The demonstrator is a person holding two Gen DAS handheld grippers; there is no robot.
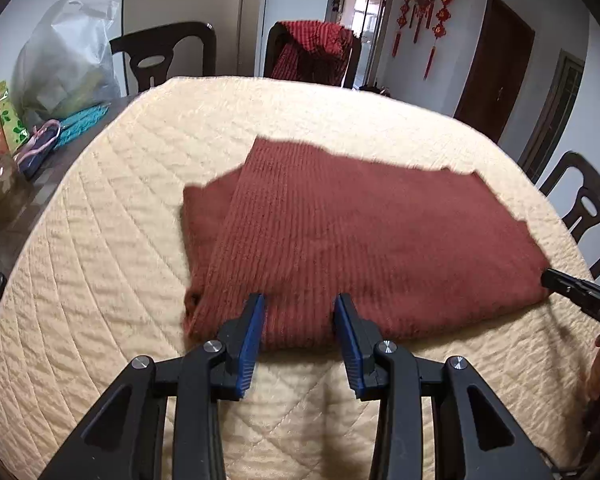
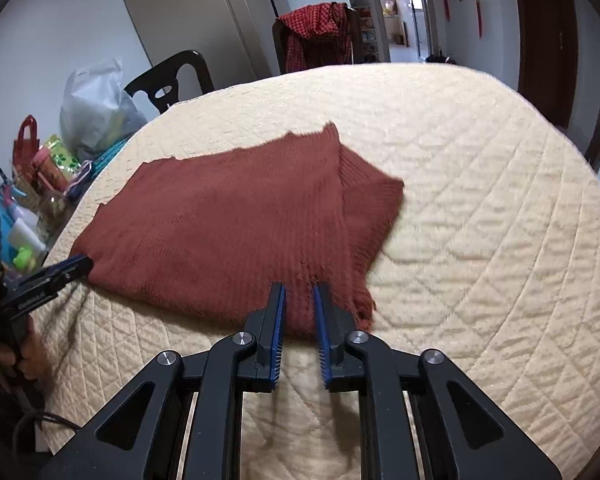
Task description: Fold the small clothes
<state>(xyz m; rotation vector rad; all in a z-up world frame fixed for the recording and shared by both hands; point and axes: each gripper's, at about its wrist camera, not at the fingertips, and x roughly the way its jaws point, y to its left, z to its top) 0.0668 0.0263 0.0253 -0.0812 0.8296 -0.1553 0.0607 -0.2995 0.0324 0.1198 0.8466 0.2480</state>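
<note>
light: I see soft daylight from the far doorway [image 1: 366,12] | shadows: faint | blur: slight motion smear | edges: heavy fisheye bending, dark corners

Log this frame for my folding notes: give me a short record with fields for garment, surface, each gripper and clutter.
garment: rust-red knit, folded, lying flat
surface: cream quilted cover on the table
left gripper: jaws apart at the knit's near edge, pads not pressing
right gripper: narrow gap, near edge of knit between the pads, grip unclear
clutter: plastic bag and small items at the table's left
chairs: one draped with red checked cloth
</note>
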